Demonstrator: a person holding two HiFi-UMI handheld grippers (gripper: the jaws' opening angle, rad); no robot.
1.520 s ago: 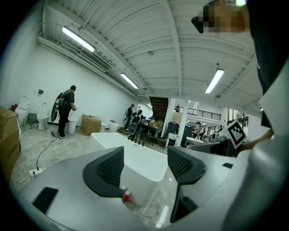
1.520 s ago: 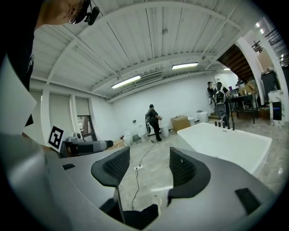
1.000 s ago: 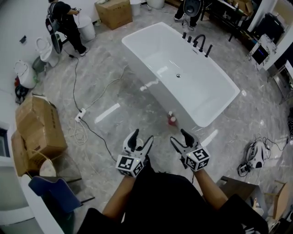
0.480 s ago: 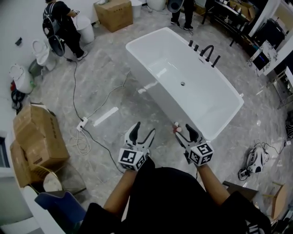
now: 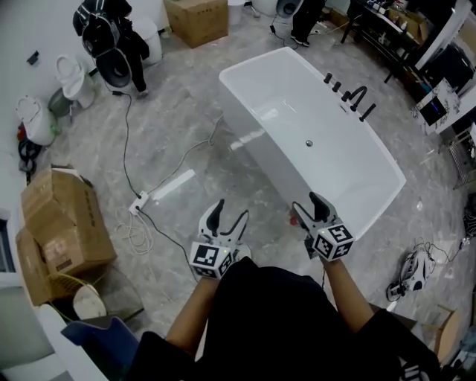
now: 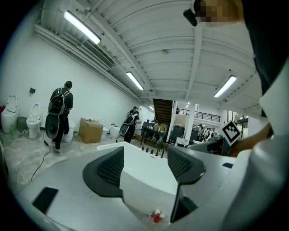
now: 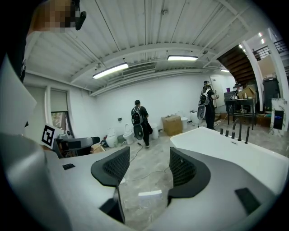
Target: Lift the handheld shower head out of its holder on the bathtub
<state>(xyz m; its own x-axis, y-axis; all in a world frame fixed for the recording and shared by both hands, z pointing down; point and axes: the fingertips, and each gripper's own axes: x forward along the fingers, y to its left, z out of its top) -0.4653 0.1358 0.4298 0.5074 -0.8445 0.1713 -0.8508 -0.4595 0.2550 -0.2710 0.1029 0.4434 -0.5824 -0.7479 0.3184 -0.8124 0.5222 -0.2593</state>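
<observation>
The white bathtub (image 5: pixel 262 152) stands ahead and to my right on the marble floor. On its far rim is a row of black fittings (image 5: pixel 349 93), and the slim black shower handset (image 5: pixel 367 111) stands at the right end, small and far away. The same fittings (image 7: pixel 235 131) show in the right gripper view, and as tiny posts (image 6: pixel 151 151) in the left gripper view. My left gripper (image 5: pixel 230 210) hovers over the floor short of the tub, open and empty. My right gripper (image 5: pixel 306 203) is by the tub's near corner, also open and empty. Both are far from the handset.
A small red and white object (image 6: pixel 156 216) lies on the floor by the tub's near end. A cable with a power strip (image 5: pixel 140 201) crosses the floor at left. Cardboard boxes (image 5: pixel 63 216) stand at left, another box (image 5: pixel 197 18) and toilets (image 5: pixel 74 78) beyond. A person (image 5: pixel 111 41) stands far left.
I have stepped closer to the tub. Both grippers now sit nearer its near end, the right one at the corner. Their jaws stay open.
</observation>
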